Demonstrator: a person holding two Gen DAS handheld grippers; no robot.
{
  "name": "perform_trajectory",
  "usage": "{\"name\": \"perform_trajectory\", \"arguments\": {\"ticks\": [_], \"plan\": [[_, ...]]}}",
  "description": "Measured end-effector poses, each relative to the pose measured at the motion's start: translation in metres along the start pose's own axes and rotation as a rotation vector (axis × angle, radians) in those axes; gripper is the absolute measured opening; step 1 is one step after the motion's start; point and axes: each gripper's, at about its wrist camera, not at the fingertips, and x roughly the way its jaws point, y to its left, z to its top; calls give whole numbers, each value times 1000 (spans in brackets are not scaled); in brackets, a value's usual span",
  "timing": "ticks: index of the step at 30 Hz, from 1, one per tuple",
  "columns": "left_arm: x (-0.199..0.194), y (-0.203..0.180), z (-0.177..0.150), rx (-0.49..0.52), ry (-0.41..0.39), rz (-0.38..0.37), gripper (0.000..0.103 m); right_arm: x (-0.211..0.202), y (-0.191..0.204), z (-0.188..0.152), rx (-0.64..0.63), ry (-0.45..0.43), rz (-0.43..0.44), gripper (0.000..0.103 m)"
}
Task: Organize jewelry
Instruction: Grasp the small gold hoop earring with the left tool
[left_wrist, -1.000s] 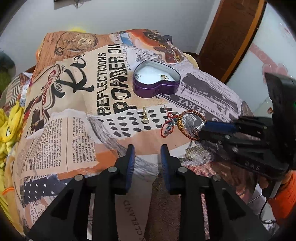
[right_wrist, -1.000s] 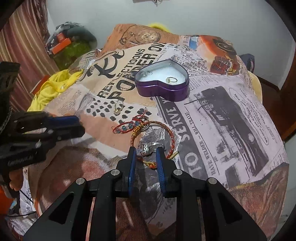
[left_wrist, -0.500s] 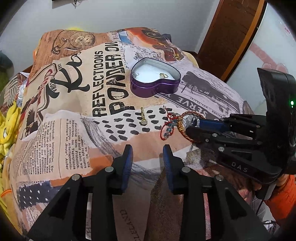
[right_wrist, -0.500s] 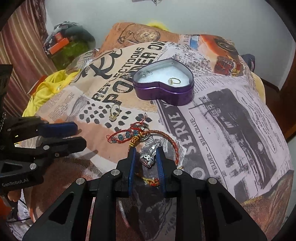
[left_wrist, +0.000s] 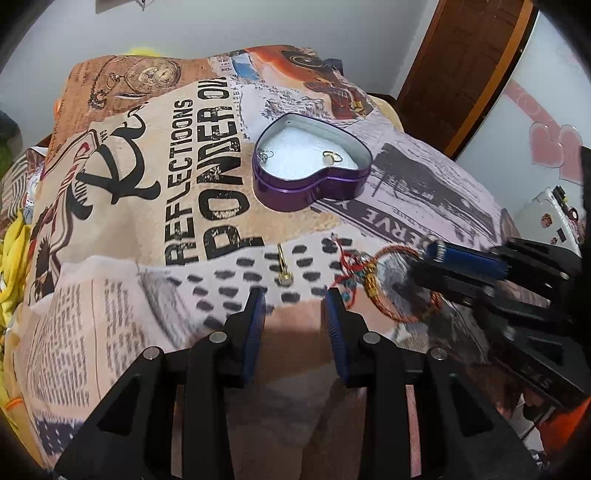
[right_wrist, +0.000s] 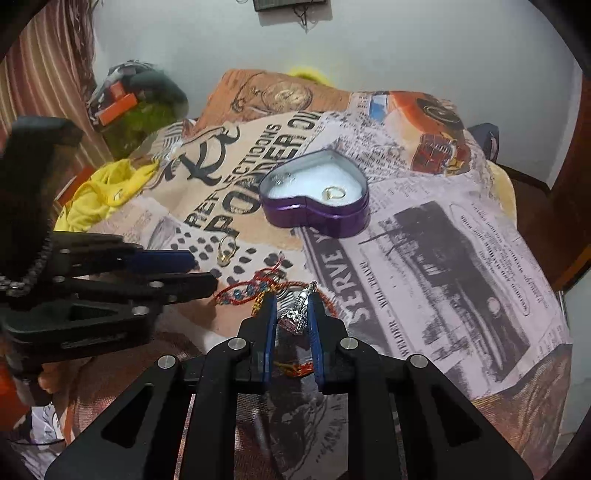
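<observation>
A purple heart-shaped tin (left_wrist: 312, 166) (right_wrist: 317, 199) stands open on the printed bedspread, holding a gold ring (right_wrist: 334, 192) and a small silver piece (left_wrist: 264, 155). A gold earring (left_wrist: 283, 266) (right_wrist: 224, 251) lies on the dotted print, just ahead of my open, empty left gripper (left_wrist: 293, 295). A red and orange thread bracelet (left_wrist: 373, 280) (right_wrist: 251, 291) lies to its right. My right gripper (right_wrist: 291, 299) is shut on the bracelet's silver charm (right_wrist: 297, 314) and holds it a little above the cloth.
The bedspread (left_wrist: 155, 206) covers a rounded bed that falls away on all sides. Yellow cloth (right_wrist: 99, 188) and a green bag with clutter (right_wrist: 136, 110) sit at the left. A wooden door frame (left_wrist: 476, 66) and a white wall stand behind.
My right gripper has lifted the silver charm and drawn the bracelet up and forward. My left gripper has moved forward to the gold earring.
</observation>
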Motion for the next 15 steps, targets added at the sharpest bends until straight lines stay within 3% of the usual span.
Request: {"name": "perform_trajectory", "arguments": {"ticks": [4,15], "plan": [[7,3,5,-15,3,5,31,-2,-1,1,-1,-14,-6,15],[20,5,11,-3,-4,57,11,-6,-2,3,6,-43,4,15]]}}
